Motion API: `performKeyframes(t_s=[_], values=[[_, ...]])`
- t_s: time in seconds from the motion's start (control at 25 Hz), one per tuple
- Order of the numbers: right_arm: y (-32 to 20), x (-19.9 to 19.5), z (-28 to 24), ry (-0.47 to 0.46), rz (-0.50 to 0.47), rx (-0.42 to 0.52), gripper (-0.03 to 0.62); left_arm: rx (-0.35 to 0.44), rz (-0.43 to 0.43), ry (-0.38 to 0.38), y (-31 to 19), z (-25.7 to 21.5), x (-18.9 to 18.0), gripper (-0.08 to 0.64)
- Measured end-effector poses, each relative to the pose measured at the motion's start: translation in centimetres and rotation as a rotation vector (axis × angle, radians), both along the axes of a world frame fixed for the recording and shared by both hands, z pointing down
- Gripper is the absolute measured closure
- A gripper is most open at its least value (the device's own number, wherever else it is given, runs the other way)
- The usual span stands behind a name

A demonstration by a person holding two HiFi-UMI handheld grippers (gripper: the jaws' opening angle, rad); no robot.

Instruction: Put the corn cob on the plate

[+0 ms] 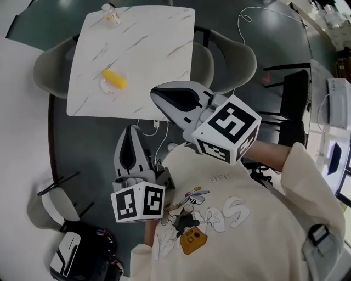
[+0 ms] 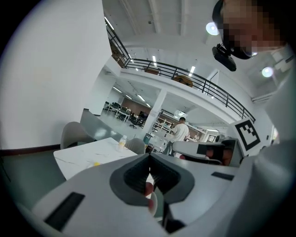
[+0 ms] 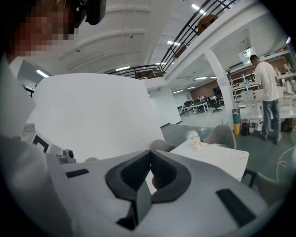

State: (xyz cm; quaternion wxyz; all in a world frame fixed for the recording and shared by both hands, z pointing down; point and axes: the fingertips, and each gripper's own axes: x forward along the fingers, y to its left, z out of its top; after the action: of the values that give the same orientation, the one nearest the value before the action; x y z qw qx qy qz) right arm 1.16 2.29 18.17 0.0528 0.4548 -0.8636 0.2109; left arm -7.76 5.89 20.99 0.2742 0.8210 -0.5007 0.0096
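A yellow corn cob [image 1: 114, 79] lies on a small clear plate [image 1: 104, 85] near the front left of the white marble table [image 1: 153, 49]. In the left gripper view the corn cob [image 2: 95, 163] is a small yellow spot on the table [image 2: 83, 157]. My left gripper [image 1: 130, 128] is held close to my chest, short of the table's front edge, jaws shut and empty [image 2: 149, 157]. My right gripper [image 1: 154, 94] hangs over the table's front right corner, its jaws also shut on nothing [image 3: 151, 152]. Neither touches the corn.
A small bottle [image 1: 111, 15] stands at the table's far left corner. Grey chairs stand left [image 1: 48, 68] and right [image 1: 233, 55] of the table. A dark bag [image 1: 82, 258] lies on the floor by my left. A person [image 3: 267, 92] stands far off.
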Motion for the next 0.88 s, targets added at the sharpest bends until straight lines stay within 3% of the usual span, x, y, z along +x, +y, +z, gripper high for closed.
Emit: performKeyframes(t_s=[0.08, 0.36, 0.64, 0.8, 0.88], values=[[0.6, 0.1, 0.2, 0.005, 0.007, 0.0, 0.588, 0.002, 0.024, -0.009, -0.2, 0.1, 0.3, 0.549], [4.5, -0.9, 0.9, 0.156, 0.001, 0.106, 0.588, -0.014, 0.073, -0.02, -0.4, 0.8, 0.7, 0.549], [4.5, -0.1, -0.1, 0.166, 0.062, 0.168, 0.588, 0.007, 0.044, 0.001, -0.6, 1.1, -0.7, 0.549], [3.8, -0.4, -0.3, 0.18, 0.052, 0.191, 0.588, 0.074, 0.052, -0.076, -0.7, 0.0, -2.5, 0.549], [3.6, -0.1, -0.5, 0.173, 0.057, 0.197, 0.588, 0.074, 0.072, -0.074, -0.4, -0.2, -2.2, 0.549]])
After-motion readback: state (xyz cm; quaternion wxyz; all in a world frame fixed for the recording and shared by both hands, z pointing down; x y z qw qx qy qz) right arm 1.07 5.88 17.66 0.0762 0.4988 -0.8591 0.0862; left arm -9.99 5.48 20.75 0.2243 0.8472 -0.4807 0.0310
